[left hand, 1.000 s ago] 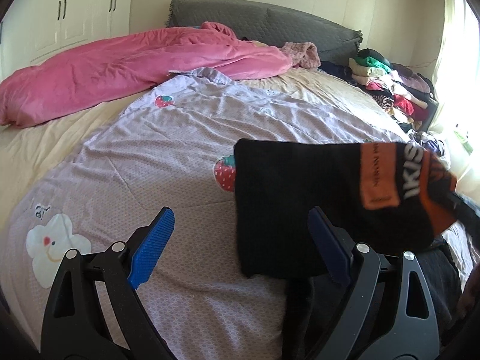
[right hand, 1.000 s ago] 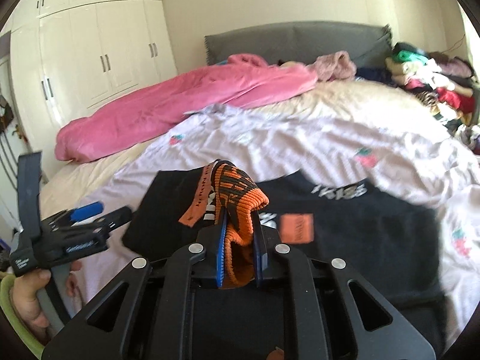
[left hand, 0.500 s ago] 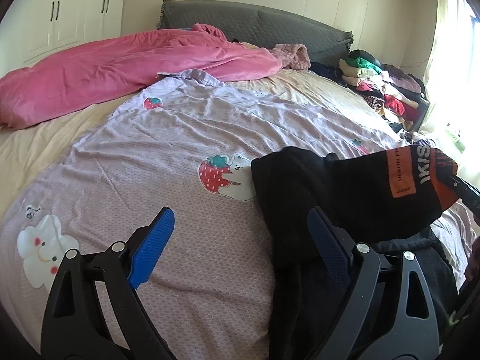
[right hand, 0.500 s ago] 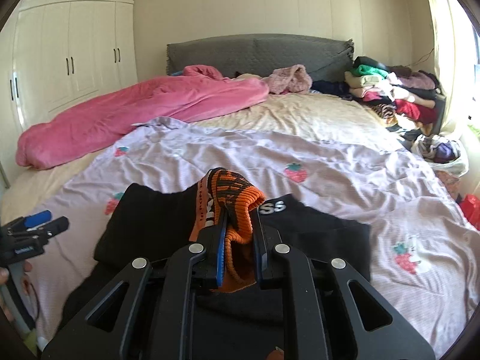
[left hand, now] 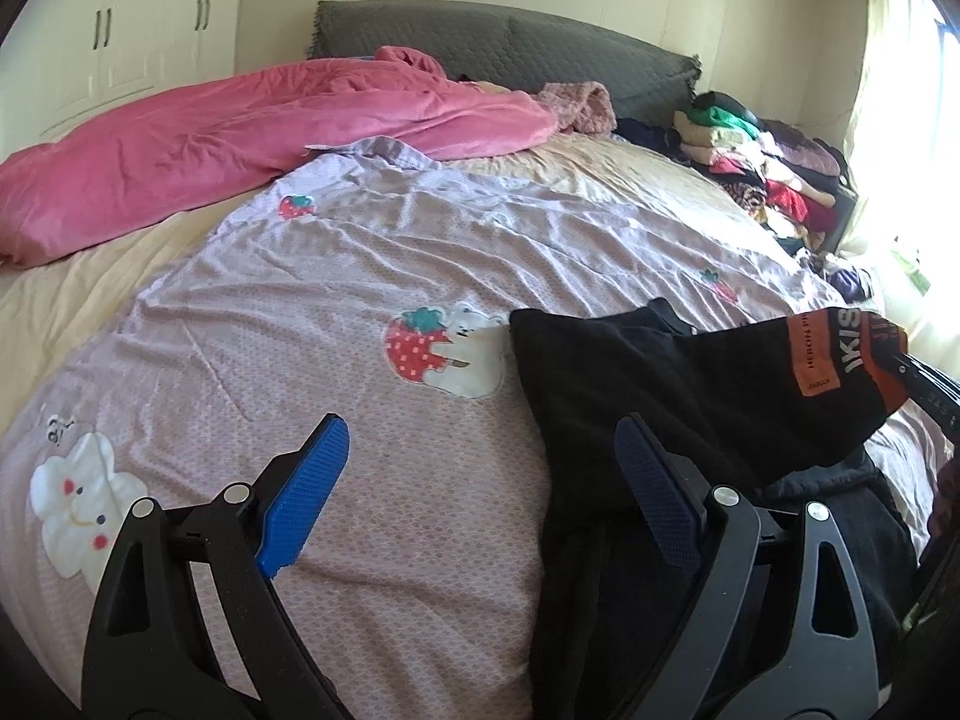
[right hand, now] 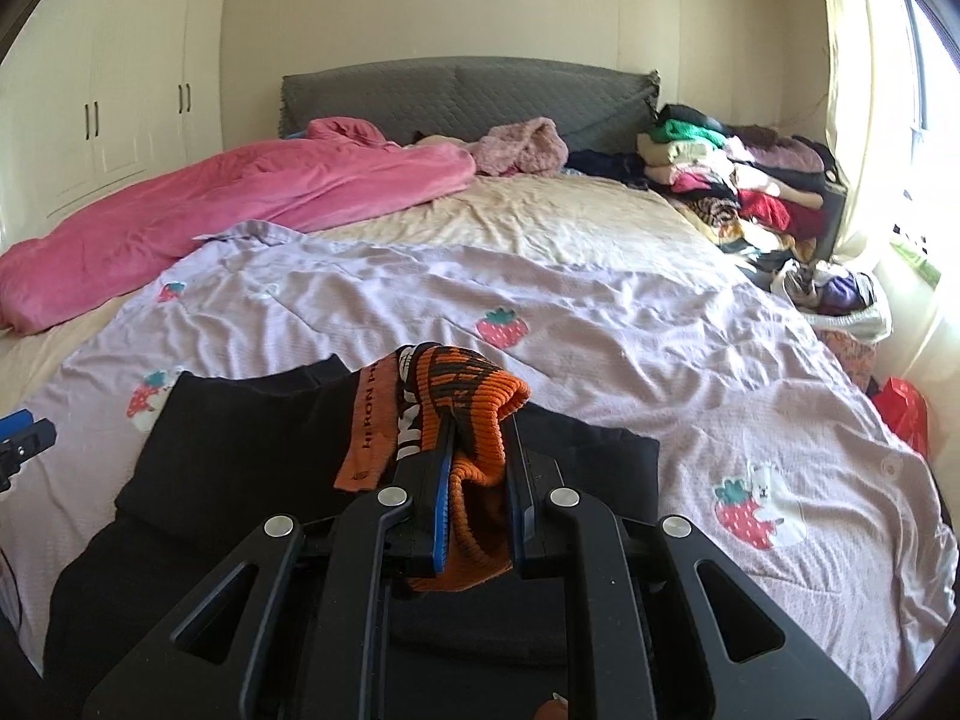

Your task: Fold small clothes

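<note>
Wrinkled lilac quilt (right hand: 600,312); right hand-held gripper (right hand: 480,450) pinches ribbed orange cuff (right hand: 474,396), left hand-held gripper (left hand: 480,468) gapes empty.

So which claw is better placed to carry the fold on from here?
Right. The right claw is shut on the orange cuff of the black garment, lifting it; the left claw is open and holds nothing.

On the black garment (left hand: 690,384) you can read an orange sewn-on label (left hand: 815,354) with dark vertical lettering, "HERON P…", the rest folded out of sight. Beside it, white block letters on the black fabric read "IKIS" before the fold cuts them off. Small print at the label's lower end is too tiny to read.
</note>
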Tool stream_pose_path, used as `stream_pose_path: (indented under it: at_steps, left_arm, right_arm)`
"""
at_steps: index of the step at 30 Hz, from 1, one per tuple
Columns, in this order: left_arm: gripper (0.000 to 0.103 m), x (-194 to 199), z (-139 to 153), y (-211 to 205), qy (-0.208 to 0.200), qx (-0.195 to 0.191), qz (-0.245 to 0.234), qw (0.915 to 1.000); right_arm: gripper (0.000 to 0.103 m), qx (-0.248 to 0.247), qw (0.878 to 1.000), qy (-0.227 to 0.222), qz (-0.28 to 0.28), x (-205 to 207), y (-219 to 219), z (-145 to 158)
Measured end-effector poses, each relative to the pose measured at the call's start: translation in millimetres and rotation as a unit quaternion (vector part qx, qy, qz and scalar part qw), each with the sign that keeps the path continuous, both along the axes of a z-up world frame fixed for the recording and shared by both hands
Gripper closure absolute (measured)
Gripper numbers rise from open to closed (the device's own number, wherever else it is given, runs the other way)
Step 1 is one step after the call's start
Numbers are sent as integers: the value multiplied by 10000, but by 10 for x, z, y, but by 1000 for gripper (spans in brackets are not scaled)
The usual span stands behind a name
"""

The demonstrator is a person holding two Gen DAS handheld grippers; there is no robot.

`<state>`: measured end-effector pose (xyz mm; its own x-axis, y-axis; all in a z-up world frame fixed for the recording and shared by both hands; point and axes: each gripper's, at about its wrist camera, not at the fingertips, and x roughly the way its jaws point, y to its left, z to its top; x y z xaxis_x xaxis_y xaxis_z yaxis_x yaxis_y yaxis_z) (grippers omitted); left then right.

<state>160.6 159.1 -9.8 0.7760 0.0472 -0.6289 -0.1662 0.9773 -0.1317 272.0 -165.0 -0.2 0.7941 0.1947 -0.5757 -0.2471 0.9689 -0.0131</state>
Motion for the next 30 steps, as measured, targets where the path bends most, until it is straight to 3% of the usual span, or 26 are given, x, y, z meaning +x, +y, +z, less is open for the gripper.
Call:
stream_pose_path:
  at_steps: [10, 17, 22, 26, 30]
  left_arm:
    - [20, 205, 27, -419, 164, 152, -478, 9986]
    - [22, 561, 41, -729, 294, 163, -764, 9965]
    - [25, 825, -252, -900, 703, -60, -1082, 9916]
    - [25, 908, -561, -966, 1247, 138, -1158, 9853]
    - [25, 873, -614, -924, 1271, -12, -1151, 9852]
  right_arm:
    - [90, 115, 9997, 192, -119, 48, -104, -113]
    - [90, 12, 9996, 215, -168, 68, -117, -138]
    - [89, -55, 9994, 281, -178, 76, -146, -187]
    - [83, -311, 9982, 373, -364, 122, -189, -250]
    - [80, -885, 9904, 636, -851, 227, -261, -408]
